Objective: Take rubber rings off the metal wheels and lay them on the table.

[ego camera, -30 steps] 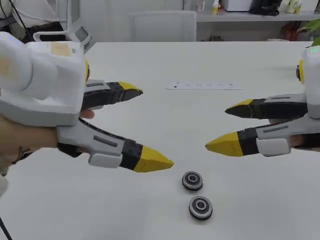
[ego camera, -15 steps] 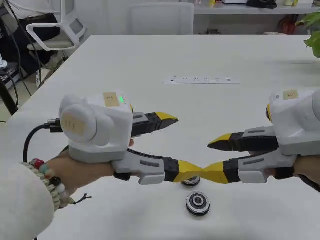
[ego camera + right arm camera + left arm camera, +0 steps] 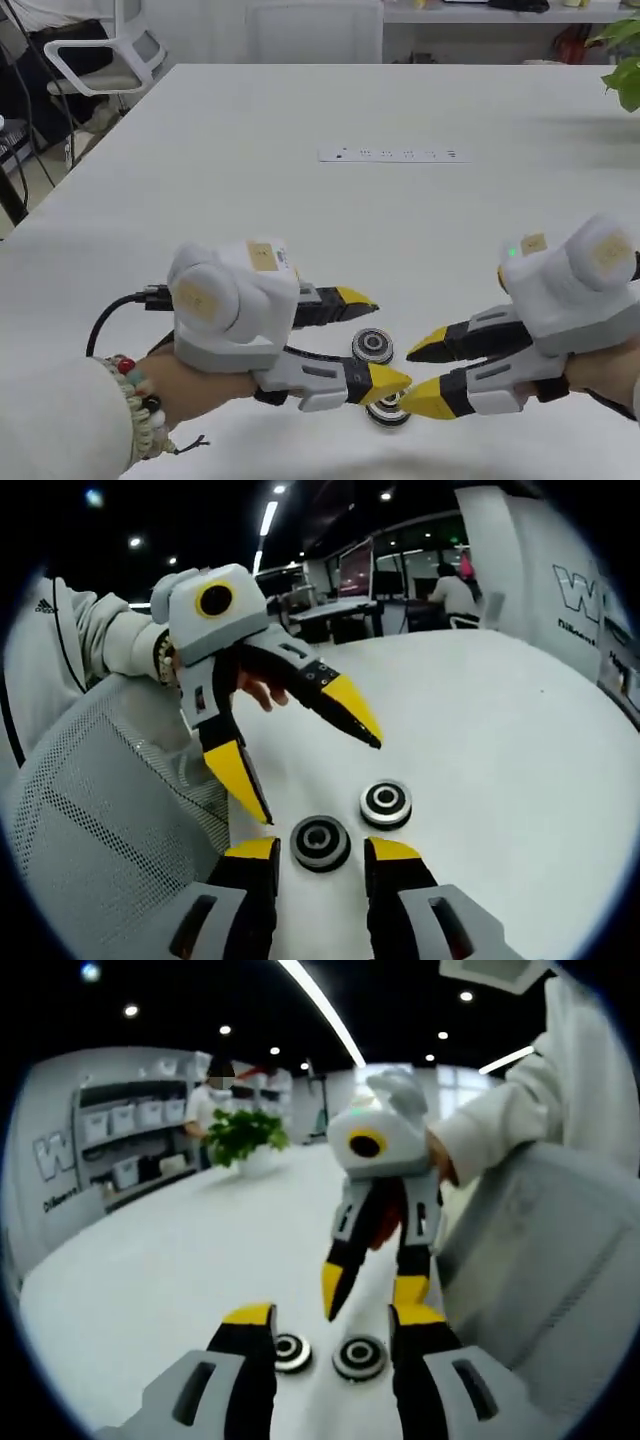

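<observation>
Right now, two small round silver metal wheels lie flat on the big white table (image 3: 250, 180). They sit just beside each other in the lower middle of the head view. The far wheel (image 3: 372, 345) shows whole. The near wheel (image 3: 384, 414) is partly hidden under yellow jaw tips. Each wheel has its black rubber ring (image 3: 298, 846) on it.

The left gripper (image 3: 392, 339) is white with black jaws and yellow tips. It comes in from the lower left of the head view. Its jaws are wide open and hold nothing, and the far wheel shows in the gap between them. A black cable (image 3: 105, 325) runs from its back. The person's wrist wears a string of coloured beads (image 3: 128, 395).

The right gripper (image 3: 406, 380) has the same colours and comes in from the lower right. Its jaws are open too, but less wide, and hold nothing. In the right gripper view, the near wheel sits at the bottom middle between the two jaw tips, with a little gap on each side. The far wheel sits just up and to the right of it. In the left gripper view, both wheels lie low in the middle, and the right gripper points down at them from above.

A flat white power strip (image 3: 390, 154) lies in the upper middle of the head view, well apart from the wheels. A green leafy plant (image 3: 625, 70) peeks in at the upper right edge.
</observation>
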